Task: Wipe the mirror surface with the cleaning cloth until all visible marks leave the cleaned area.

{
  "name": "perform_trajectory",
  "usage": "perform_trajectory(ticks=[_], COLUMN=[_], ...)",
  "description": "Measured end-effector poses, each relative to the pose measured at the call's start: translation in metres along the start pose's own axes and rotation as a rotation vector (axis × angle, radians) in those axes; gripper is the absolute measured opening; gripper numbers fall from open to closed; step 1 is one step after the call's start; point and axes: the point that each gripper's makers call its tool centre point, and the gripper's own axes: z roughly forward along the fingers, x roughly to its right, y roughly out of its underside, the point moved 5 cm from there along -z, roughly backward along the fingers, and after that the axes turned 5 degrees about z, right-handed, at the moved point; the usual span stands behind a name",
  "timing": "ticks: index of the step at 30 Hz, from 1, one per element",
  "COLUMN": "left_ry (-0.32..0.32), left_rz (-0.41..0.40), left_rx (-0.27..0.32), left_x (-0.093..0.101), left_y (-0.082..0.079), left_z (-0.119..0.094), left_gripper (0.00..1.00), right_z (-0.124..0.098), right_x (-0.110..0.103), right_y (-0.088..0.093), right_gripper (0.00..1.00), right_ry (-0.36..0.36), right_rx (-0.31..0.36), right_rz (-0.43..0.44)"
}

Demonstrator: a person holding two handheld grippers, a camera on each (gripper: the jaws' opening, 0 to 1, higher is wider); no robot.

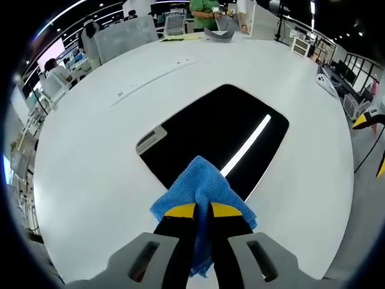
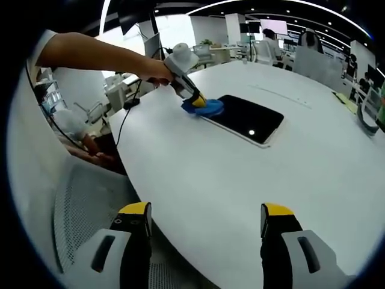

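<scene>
In the left gripper view, the left gripper [image 1: 203, 211] pinched a blue cleaning cloth [image 1: 201, 189] at the near edge of the dark mirror [image 1: 222, 135] lying on a white table [image 1: 84, 168]. In the right gripper view, the right gripper [image 2: 204, 220] hovered wide open and empty over the table edge, well apart from the mirror [image 2: 246, 117].

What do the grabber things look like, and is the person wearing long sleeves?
Each gripper, left and right, has a grey body with slots, black jaws and yellow tips. In the right gripper view, the person's arm is bare, with a short white sleeve at its top.
</scene>
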Motion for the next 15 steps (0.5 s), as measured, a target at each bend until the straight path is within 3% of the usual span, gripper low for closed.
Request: perform_trajectory(ticks=[15], left_ry=[-0.009], left_rz=[-0.006], left_rx=[0.003], left_x=[0.0006], left_y=[0.001], left_z=[-0.0007], left_gripper=[0.06], right_z=[-0.004], right_x=[-0.0074], right_y=[0.0041], right_gripper=[0.73], right_ry=[-0.005], right_rx=[0.016], right_rz=[0.009])
